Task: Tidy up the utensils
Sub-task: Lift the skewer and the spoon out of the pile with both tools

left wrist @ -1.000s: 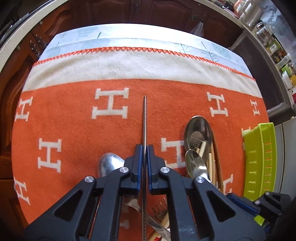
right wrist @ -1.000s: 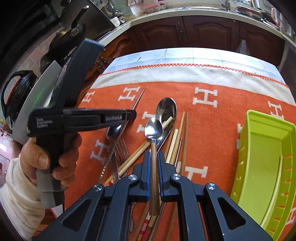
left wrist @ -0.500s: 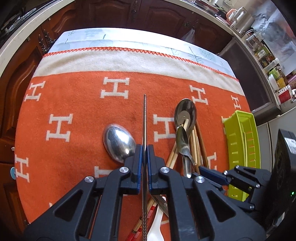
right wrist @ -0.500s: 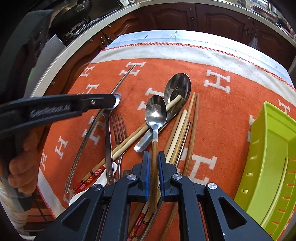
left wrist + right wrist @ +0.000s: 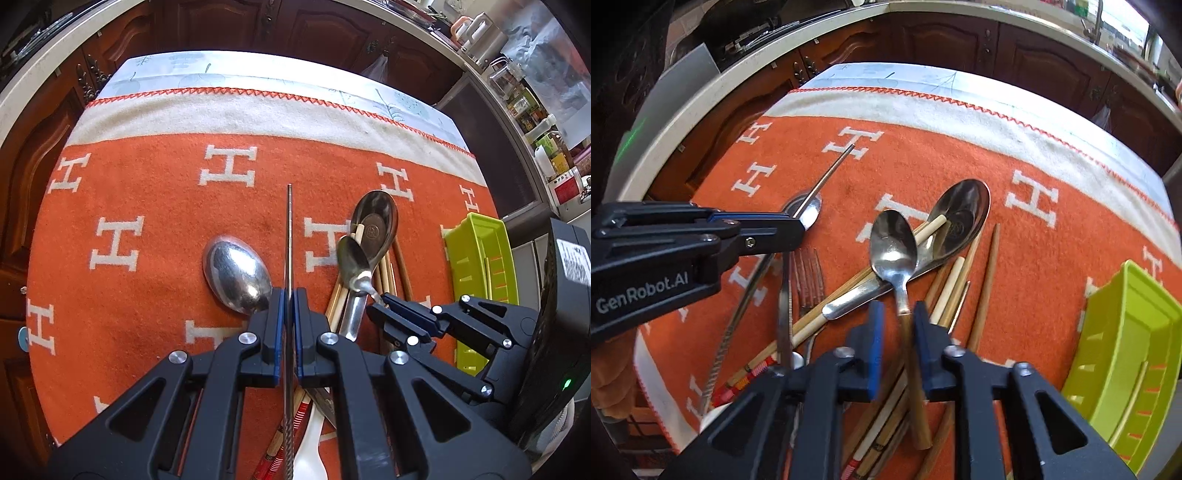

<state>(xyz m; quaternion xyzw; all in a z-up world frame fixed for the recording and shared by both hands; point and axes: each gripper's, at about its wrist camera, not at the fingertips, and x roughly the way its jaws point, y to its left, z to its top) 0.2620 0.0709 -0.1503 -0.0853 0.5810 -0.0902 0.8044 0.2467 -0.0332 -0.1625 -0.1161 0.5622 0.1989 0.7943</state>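
Left gripper (image 5: 289,295) was clenched on a thin metal rod (image 5: 289,229), gripped mid-length. The tip poked toward the upper middle of the left view and the twisted tail ran off the bottom edge.

Right gripper (image 5: 897,317) straddled the wood-handled spoon (image 5: 893,240). We saw a gap between the pads and the handle, so it read as released, not pinching. The spoon bowl lay across the big spoon (image 5: 964,214) in the frame centre.

Around them sat the pile of chopsticks (image 5: 986,280) and a fork (image 5: 809,273) at left centre. Another spoon (image 5: 236,273) lay just beside the left gripper's tip. The green tray (image 5: 1126,332) was at the right edge, well apart from the pile, holding what looked like one chopstick. The orange cloth (image 5: 1052,258) lay under everything.

Risks, as we judged them:
- The spoon could drop or twist if lifted before the pads bit on the smooth handle.
- Its bowl overlapped the big spoon and a chopstick, so a lift could drag them or scatter the pile.
- The rod's long tail could sweep the pile or hit the right gripper, since the two tools were close.
- The light tray could skid on the cloth if bumped.
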